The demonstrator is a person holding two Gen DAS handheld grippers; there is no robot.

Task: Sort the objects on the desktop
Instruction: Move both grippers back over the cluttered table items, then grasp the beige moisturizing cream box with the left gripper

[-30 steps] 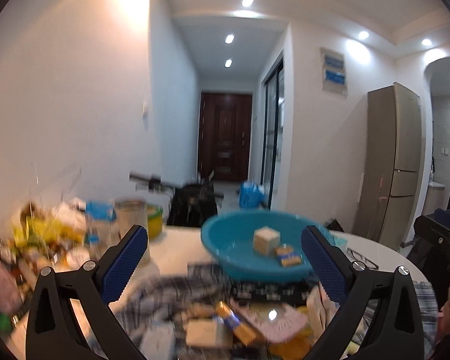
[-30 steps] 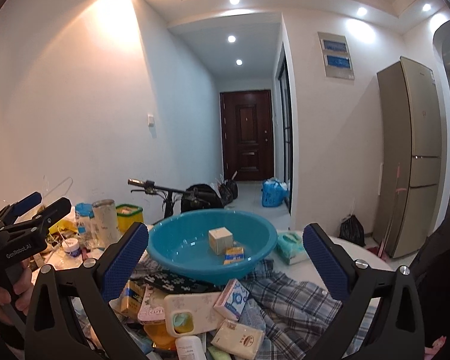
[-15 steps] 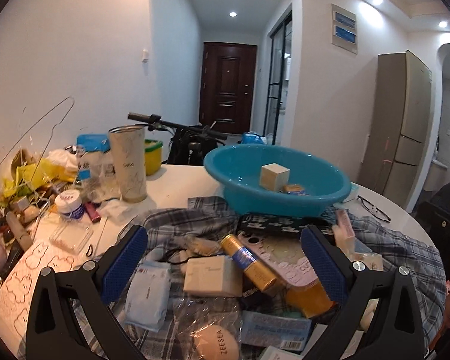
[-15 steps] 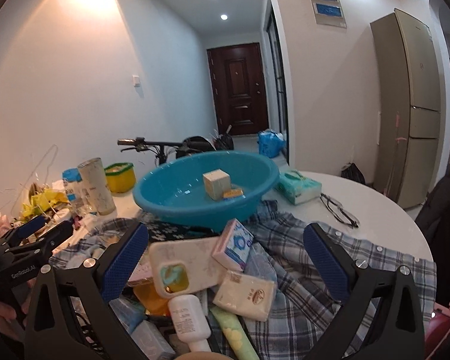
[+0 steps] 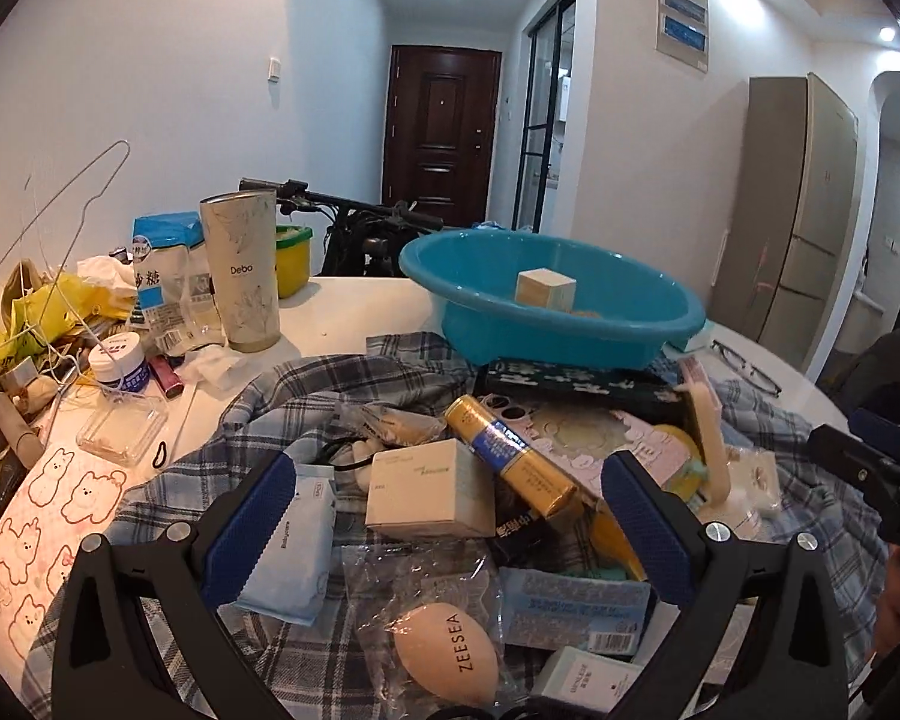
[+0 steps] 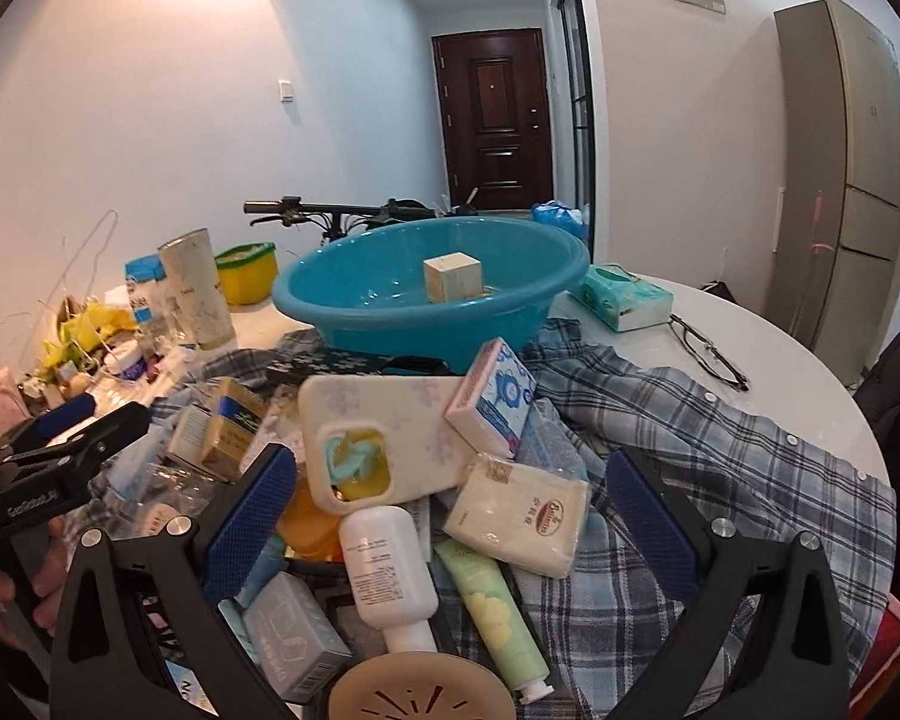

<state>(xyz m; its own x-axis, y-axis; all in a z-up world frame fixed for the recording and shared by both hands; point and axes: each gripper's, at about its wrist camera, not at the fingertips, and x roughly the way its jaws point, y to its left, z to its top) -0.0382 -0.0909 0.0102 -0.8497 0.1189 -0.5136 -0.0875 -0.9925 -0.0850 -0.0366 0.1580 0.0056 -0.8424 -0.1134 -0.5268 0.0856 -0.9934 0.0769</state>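
A pile of small items lies on a plaid shirt [image 5: 330,384] on the white table. My left gripper [image 5: 447,528] is open and empty, just above a white box [image 5: 426,489], a gold tube [image 5: 516,456] and a bagged beige sponge [image 5: 447,654]. My right gripper [image 6: 447,525] is open and empty over a white phone case [image 6: 390,438], a white bottle [image 6: 390,570], a tissue pack [image 6: 522,516] and a green tube [image 6: 492,612]. A blue basin [image 5: 546,312] behind the pile holds a beige cube [image 5: 545,289]; the basin also shows in the right wrist view [image 6: 432,300].
At the table's left stand a Debo tumbler [image 5: 241,270], a blue-white bag [image 5: 165,276], a small white jar [image 5: 119,365], a yellow tub [image 5: 293,261] and a wire hanger [image 5: 60,228]. A tissue pack [image 6: 621,295] and glasses [image 6: 708,354] lie at the right. A bicycle [image 5: 354,228] stands behind the table.
Both grippers have tilted down and come closer to the pile. The items now sit between the open fingers; the basin appears higher and farther back. Nothing was taken hold of.
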